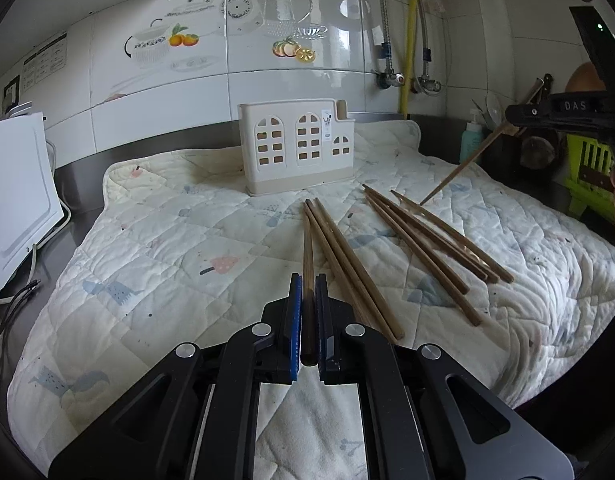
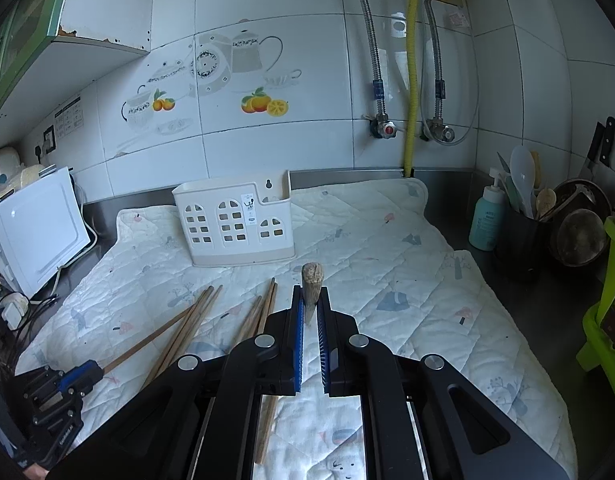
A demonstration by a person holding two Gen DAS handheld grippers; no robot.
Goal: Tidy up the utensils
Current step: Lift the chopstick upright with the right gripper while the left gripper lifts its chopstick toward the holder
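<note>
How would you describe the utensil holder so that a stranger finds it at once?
Look at the quilted mat covering the counter below the tiled wall. At its far edge stands the cream plastic utensil holder. Only it has house-like arched window cut-outs; the wooden chopsticks lie flat nearer.

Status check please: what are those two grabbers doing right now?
Left hand-held gripper, right hand-held gripper: each shut on one chopstick. Holder waiting. Path clear.

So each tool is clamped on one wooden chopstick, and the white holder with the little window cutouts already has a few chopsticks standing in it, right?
Not quite. The left tool and right tool are each clamped on one wooden chopstick, but the white holder is empty; the right wrist view looks into its open top and shows nothing inside. The other chopsticks lie loose on the quilted mat.
</note>
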